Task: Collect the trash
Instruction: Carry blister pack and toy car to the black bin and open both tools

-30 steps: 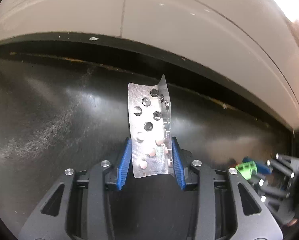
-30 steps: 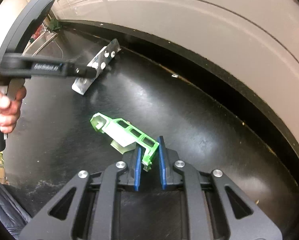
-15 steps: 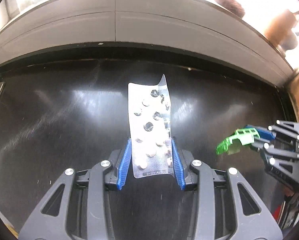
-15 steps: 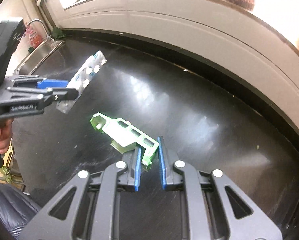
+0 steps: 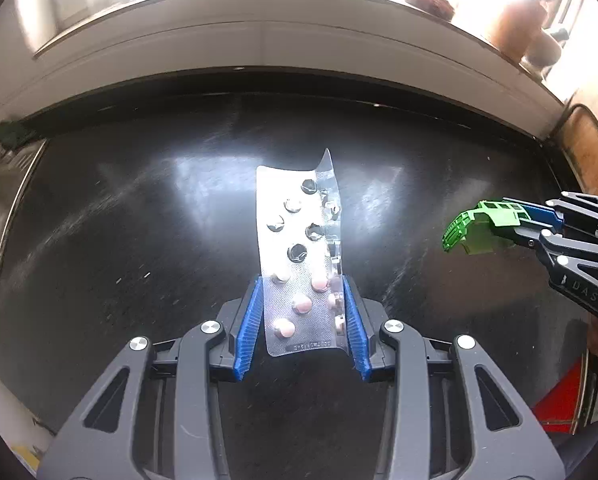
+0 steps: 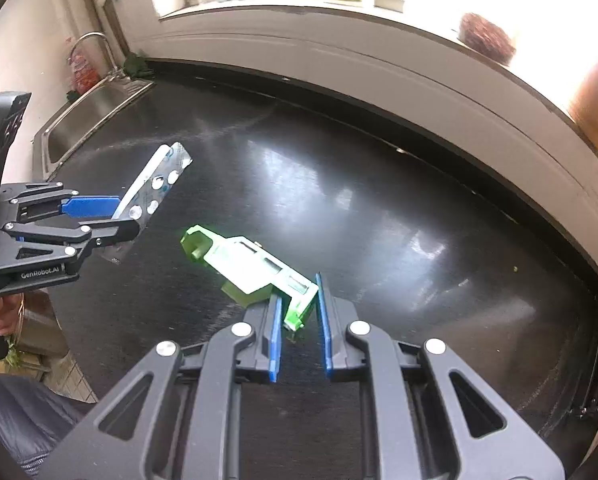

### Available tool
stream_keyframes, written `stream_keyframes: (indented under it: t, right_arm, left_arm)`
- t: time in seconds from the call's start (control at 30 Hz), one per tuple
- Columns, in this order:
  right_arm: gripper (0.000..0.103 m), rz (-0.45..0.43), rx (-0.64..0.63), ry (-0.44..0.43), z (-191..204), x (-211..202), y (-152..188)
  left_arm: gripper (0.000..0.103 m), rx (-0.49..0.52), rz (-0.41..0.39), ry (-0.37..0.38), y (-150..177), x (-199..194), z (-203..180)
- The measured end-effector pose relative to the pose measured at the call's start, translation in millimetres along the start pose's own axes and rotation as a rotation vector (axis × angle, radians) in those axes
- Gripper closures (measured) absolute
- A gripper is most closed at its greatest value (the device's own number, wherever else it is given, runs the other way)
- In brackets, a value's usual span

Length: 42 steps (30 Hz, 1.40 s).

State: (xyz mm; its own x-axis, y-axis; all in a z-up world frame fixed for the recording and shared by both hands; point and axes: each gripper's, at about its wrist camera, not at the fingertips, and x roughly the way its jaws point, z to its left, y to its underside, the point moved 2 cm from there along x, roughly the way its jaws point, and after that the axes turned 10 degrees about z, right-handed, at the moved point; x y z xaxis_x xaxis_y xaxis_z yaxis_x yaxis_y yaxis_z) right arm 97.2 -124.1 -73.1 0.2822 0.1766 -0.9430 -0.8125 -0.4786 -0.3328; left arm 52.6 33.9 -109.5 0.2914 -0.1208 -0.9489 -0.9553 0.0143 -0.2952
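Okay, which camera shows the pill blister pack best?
The left wrist view: the blister pack faces the camera, pockets visible, clamped in the left gripper. The right wrist view shows it edge-on, small and partly hidden.

surface: glossy black countertop (image 6: 379, 208) | on it: small scattered crumbs | left end: steel sink (image 6: 87, 120)

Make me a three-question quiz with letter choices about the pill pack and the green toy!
1. Where is the sink? A at the counter's far left end, B under the green toy, C behind the window.
2. What colour are the pads on the fingers? A red, B blue, C yellow.
3. How is the pill pack? A lying flat on the counter, B pinched in the left gripper, C dropped in the sink.

A: the right view shows it past the counter's left edge.
B: both pads are blue.
C is wrong; B: the pads squeeze its sides.
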Motion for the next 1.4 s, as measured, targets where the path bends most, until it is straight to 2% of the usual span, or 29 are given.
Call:
stream_keyframes:
  t: [0.27,0.43,0.63,0.8,0.9,1.1,1.23,1.4]
  right_arm:
    - [0.087,-0.030,-0.084,-0.034,65.4,-2.6,-27.6]
    - [0.087,-0.047,-0.206,-0.094,140.8,-0.1,-53.8]
    - [0.087,-0.037,-0.373,-0.194,260.0,14.9,-79.5]
    - [0.087,0.025,-0.523,-0.291,373.3,38.0,-75.1]
    - [0.087,0.089,-0.603,-0.344,435.3,52.2,-61.9]
    - [0.087,0.192,-0.689,-0.381,533.4,85.8,-40.2]
    - [0.087,0.257,-0.661,-0.394,578.1,114.0,-40.4]
    - [0.087,0.328,-0.645,-0.367,610.1,145.8,-36.1]
  left_arm:
    - [0.065,-0.094,-0.056,-0.079,35.7,-37.9,58.6]
    - [0.065,-0.195,-0.089,-0.160,76.9,-69.4,110.3]
    - [0.064,-0.393,-0.101,-0.271,162.7,-102.3,180.9]
    - [0.064,-0.581,-0.074,-0.331,253.0,-114.6,235.3]
    - [0.064,-0.691,-0.057,-0.326,304.0,-111.8,258.3]
    - [0.064,-0.827,-0.020,-0.328,370.4,-92.8,292.2]
    - [0.063,-0.872,-0.031,-0.302,388.7,-71.3,322.1]
    - [0.063,-0.895,-0.028,-0.275,402.6,-43.0,351.1]
